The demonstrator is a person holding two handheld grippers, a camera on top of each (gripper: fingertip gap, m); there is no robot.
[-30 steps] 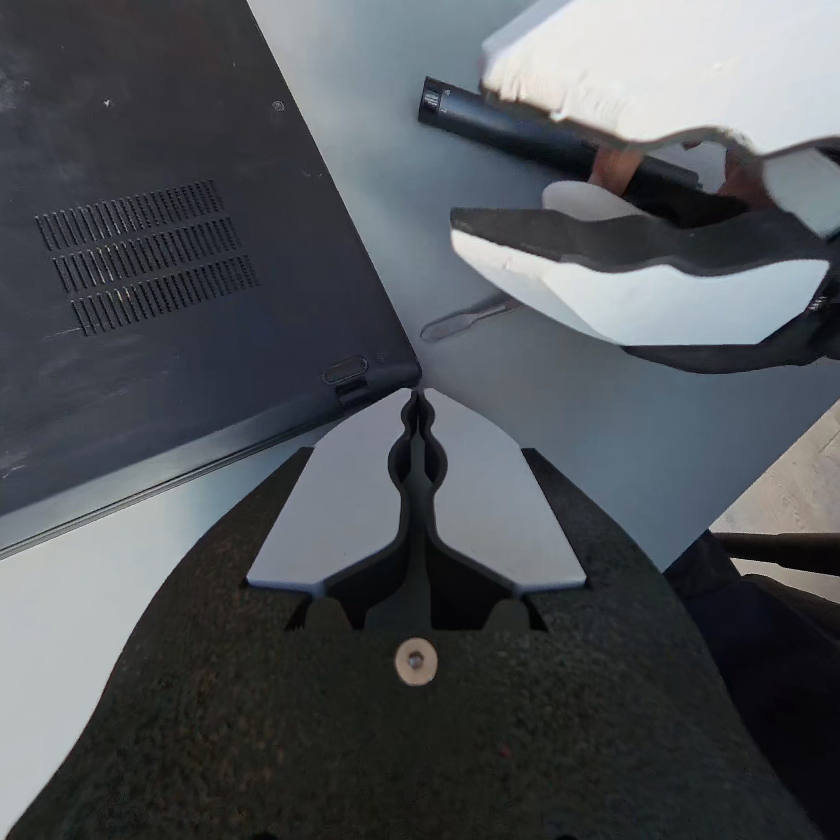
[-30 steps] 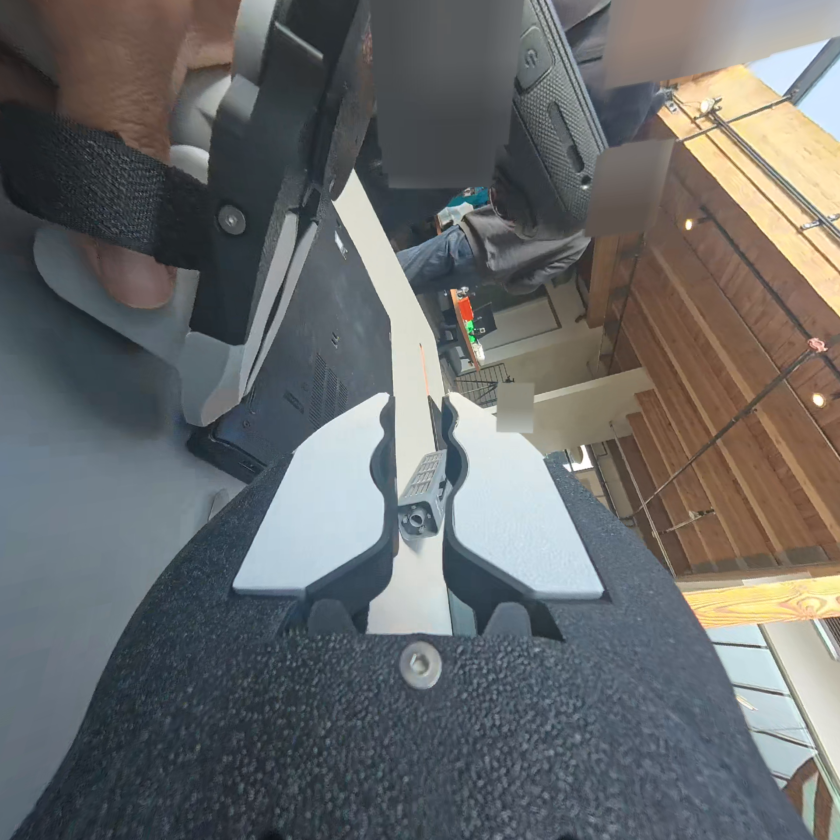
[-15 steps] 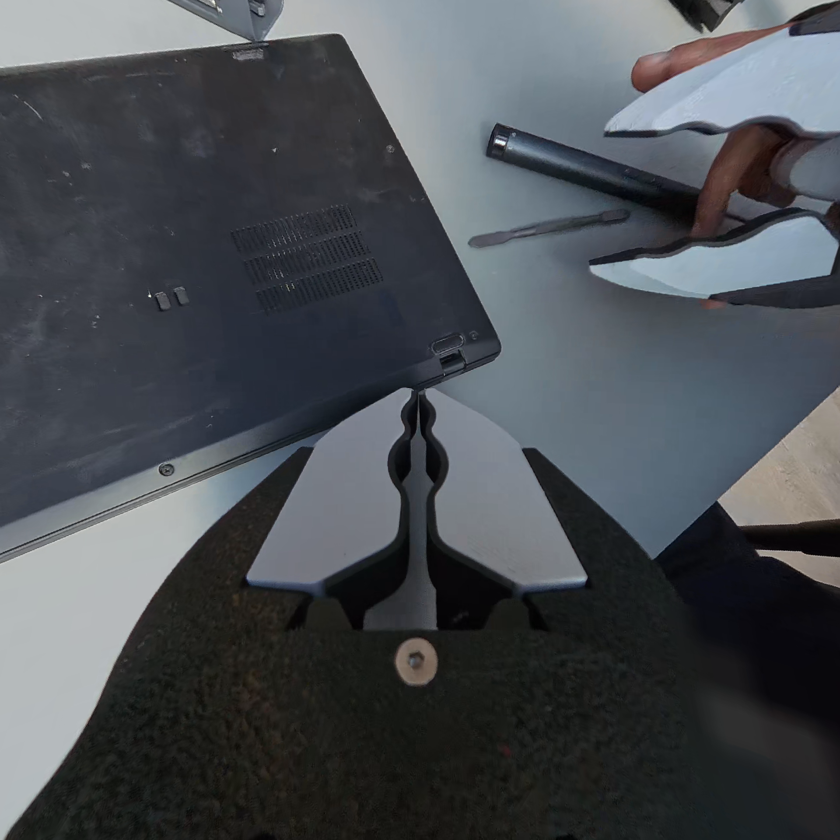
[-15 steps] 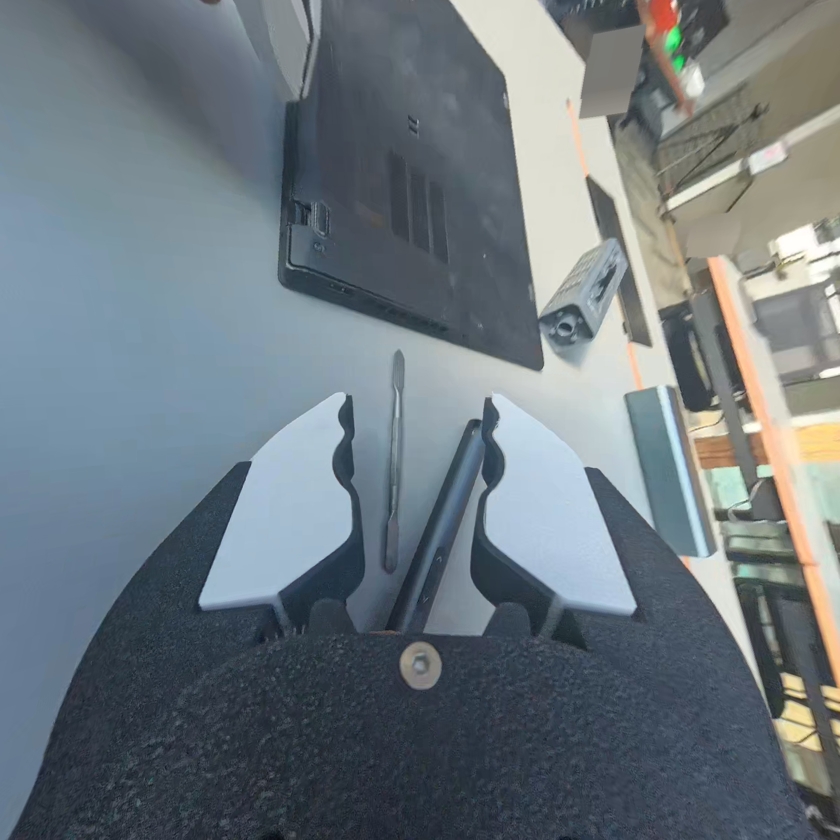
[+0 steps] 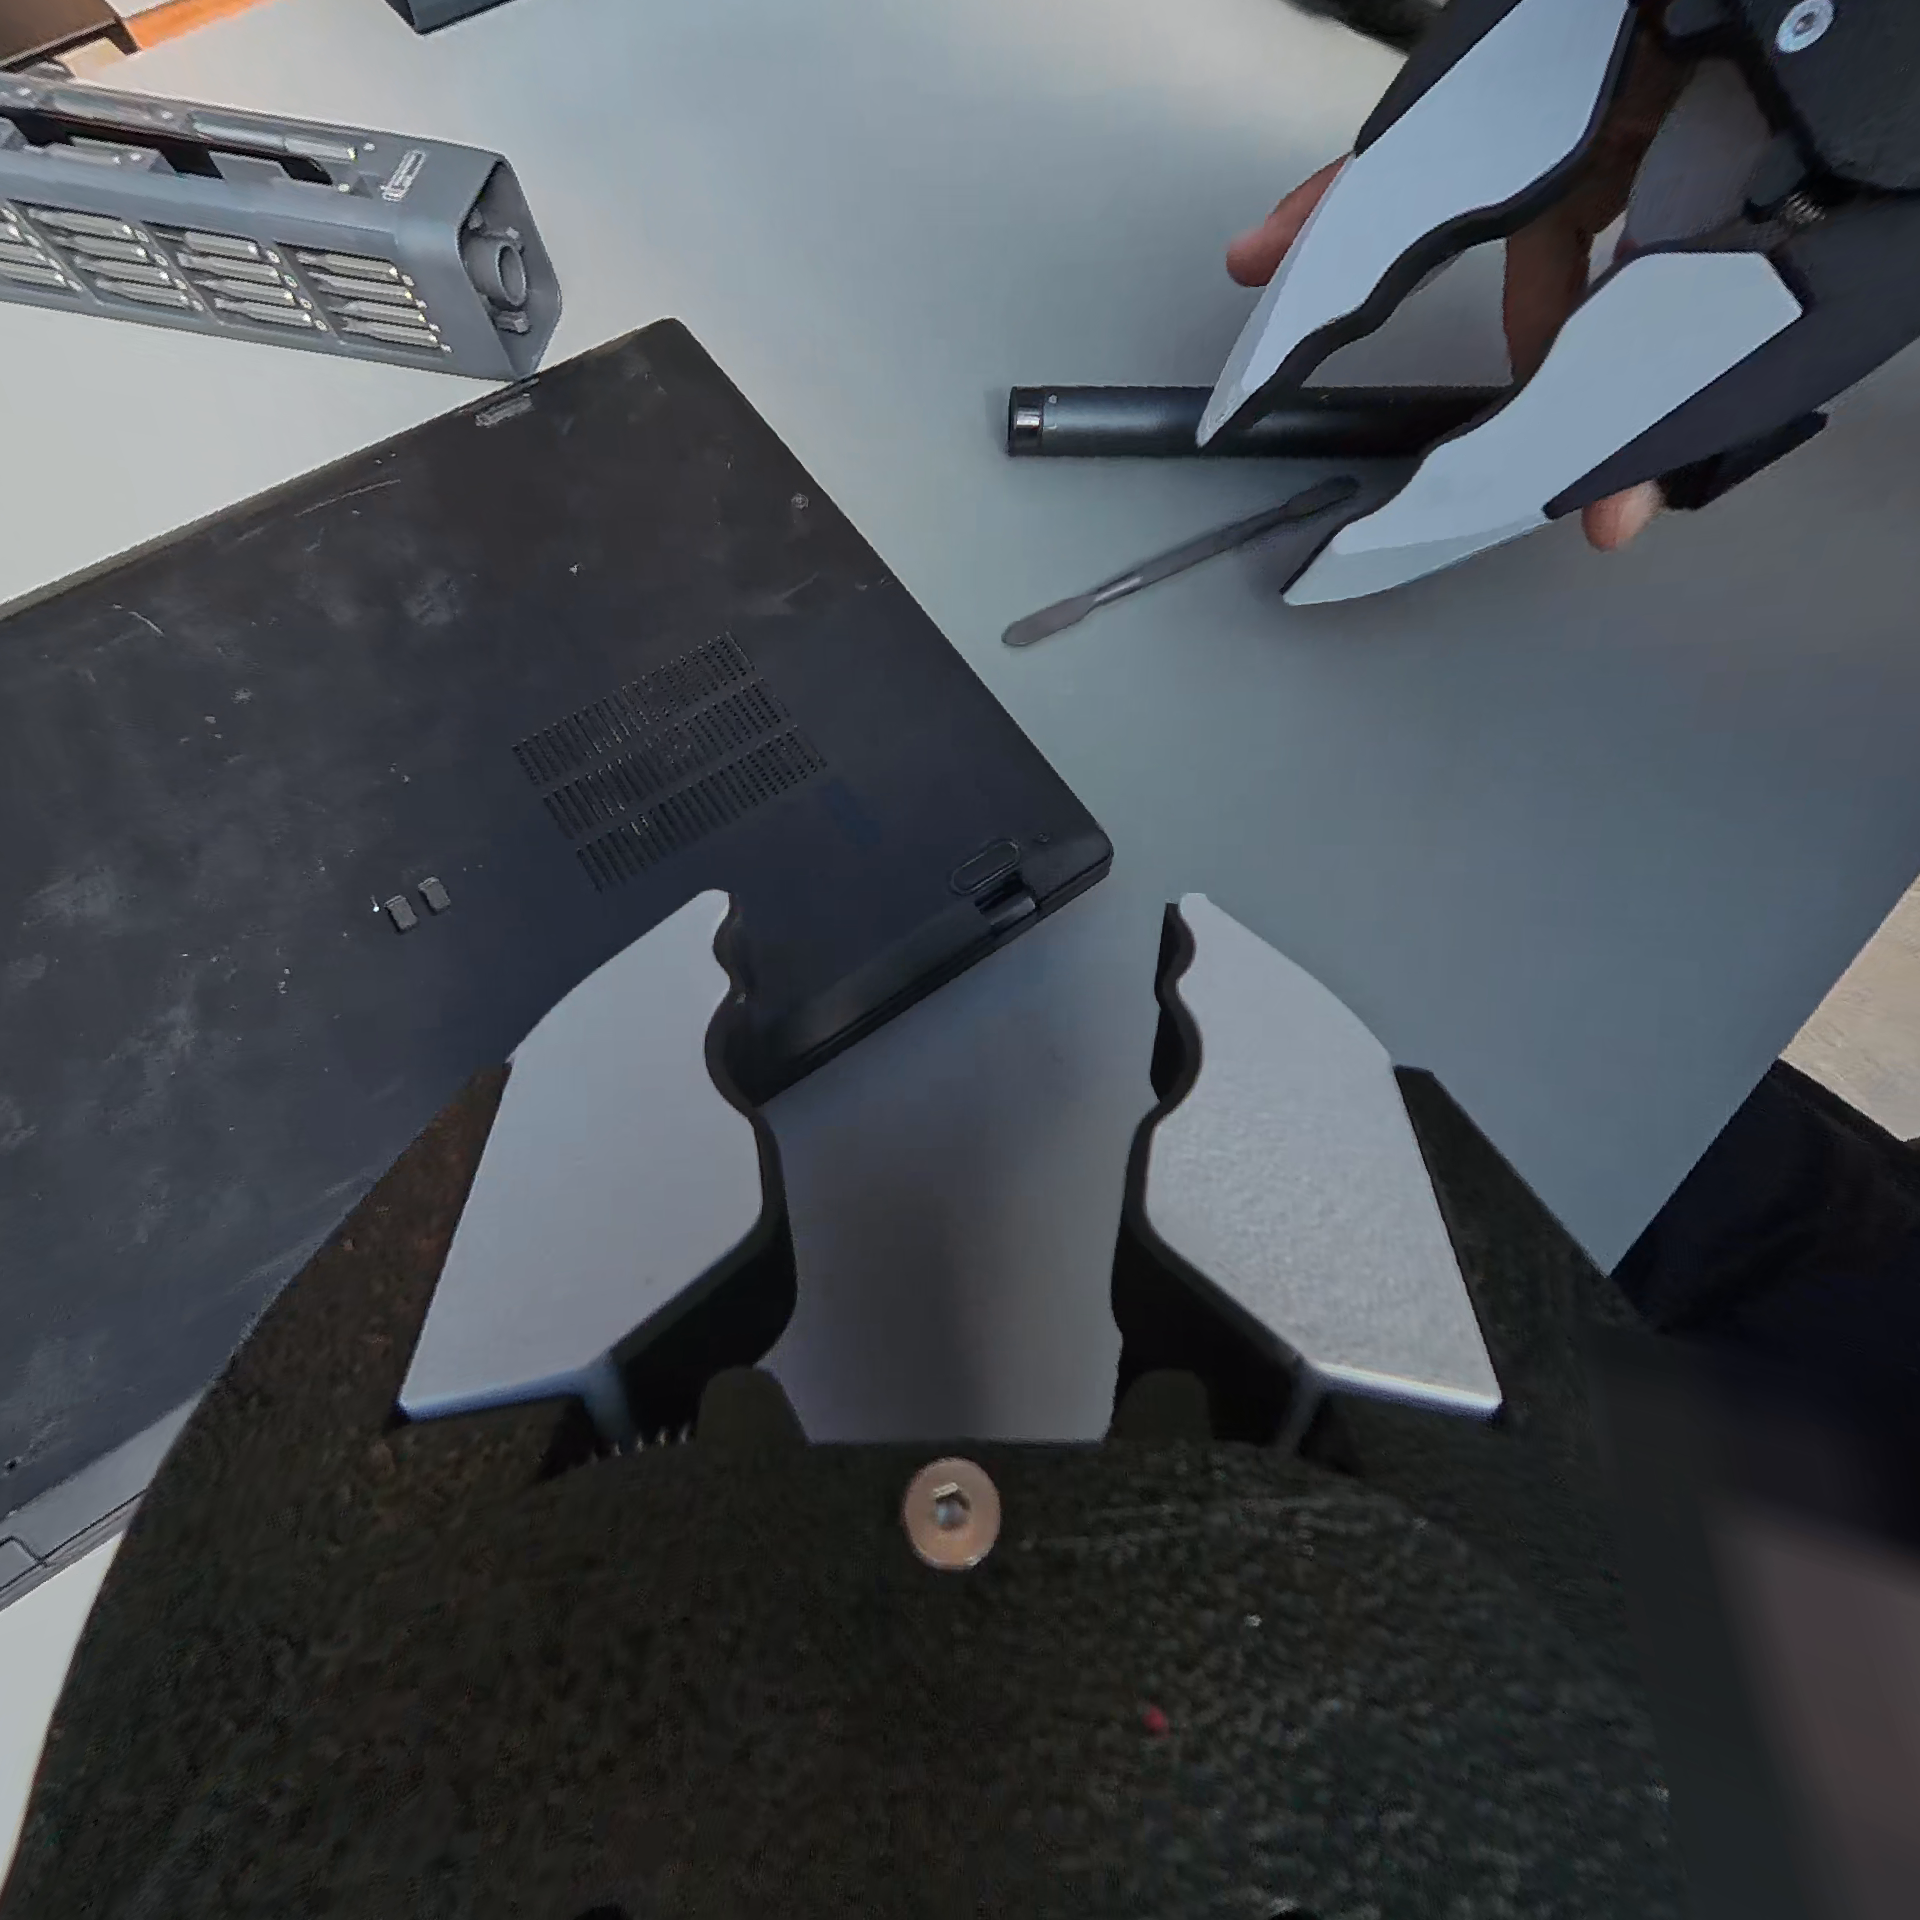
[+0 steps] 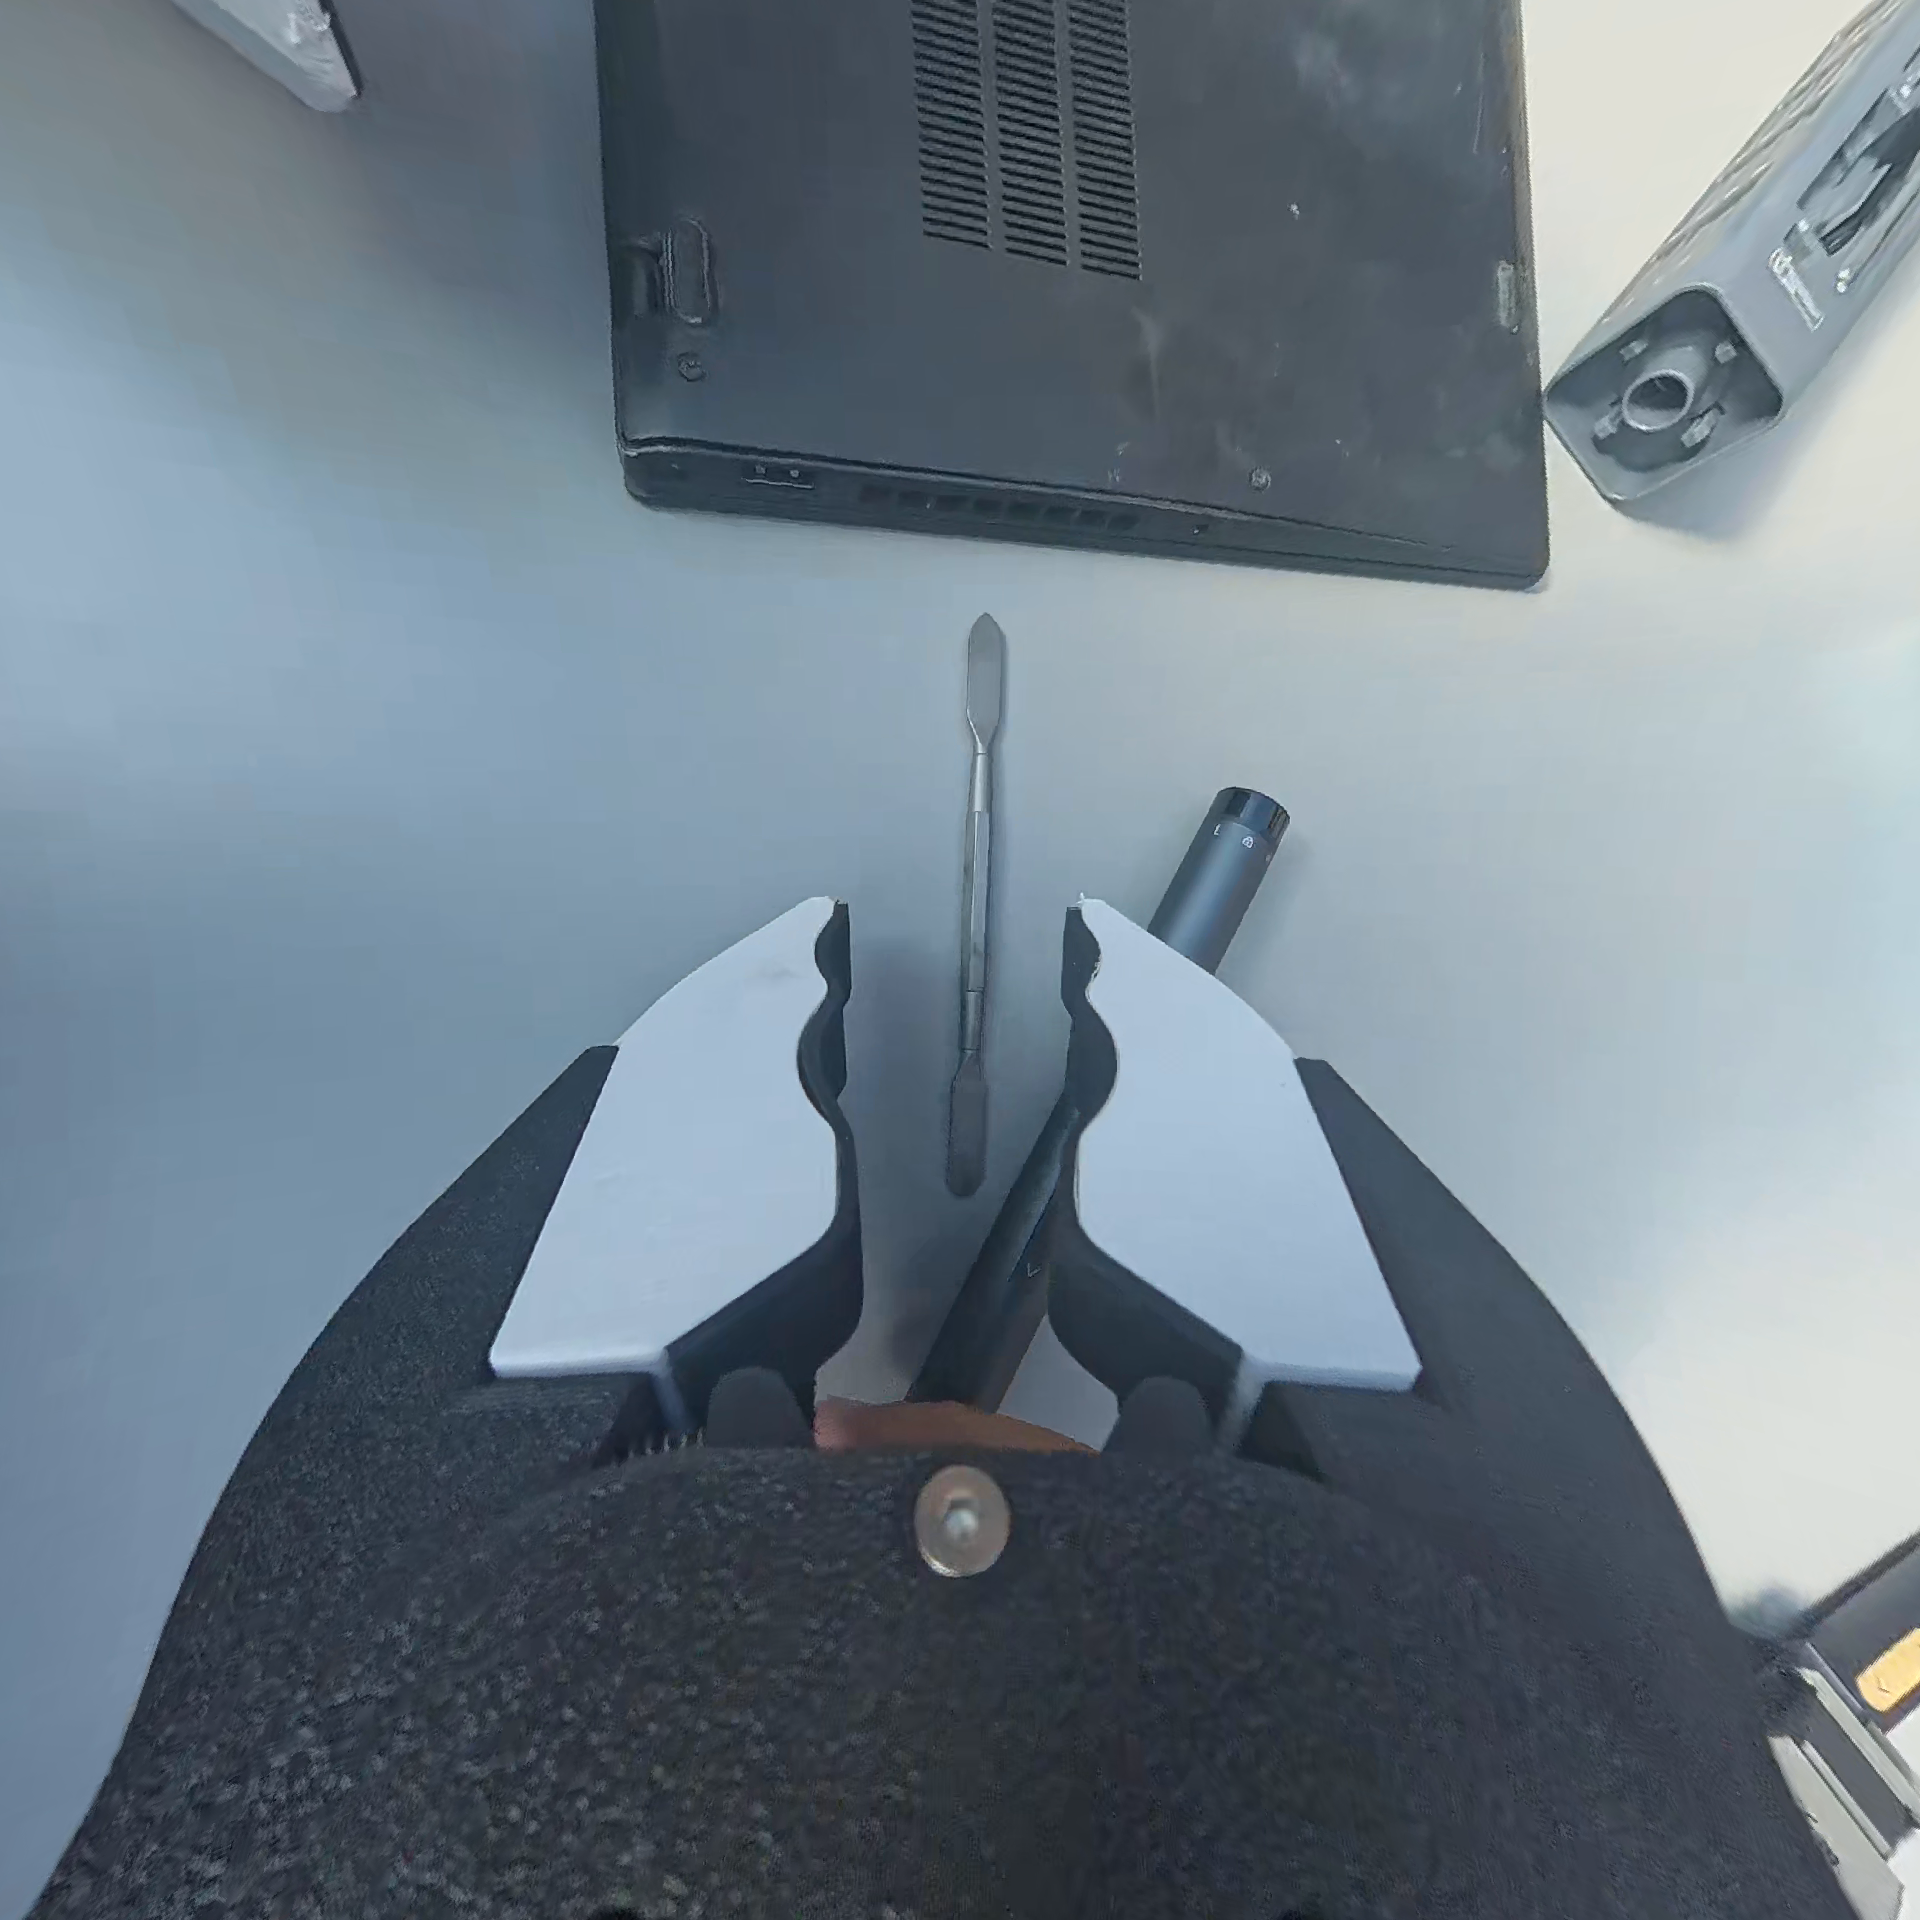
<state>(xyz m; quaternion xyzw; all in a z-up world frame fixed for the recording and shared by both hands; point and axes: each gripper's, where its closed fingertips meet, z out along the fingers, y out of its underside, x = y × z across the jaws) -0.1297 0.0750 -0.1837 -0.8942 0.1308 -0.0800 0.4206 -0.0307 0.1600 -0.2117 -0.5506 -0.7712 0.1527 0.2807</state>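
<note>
Spudger point(image 6: 971, 914), thin metal, lies on grey table point(image 6: 312, 727) between the spread fingers of right gripper point(image 6: 956, 914), untouched; dark pen-shaped driver point(image 6: 1210, 894) just beside, under its right finger. Left gripper point(image 5: 956, 914) also wide open, empty, over corner of upturned black laptop point(image 5: 364, 779). Farther off: grey bit case point(image 5: 260, 260).

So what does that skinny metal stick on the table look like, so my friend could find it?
Find the big black laptop lying upside down on the grey table. Just off its edge, between the open right tongs, lies a thin metal pry tool. It is flat and silvery with a spoon-like blade at each end, far slimmer than the round dark screwdriver handle beside it.
</note>
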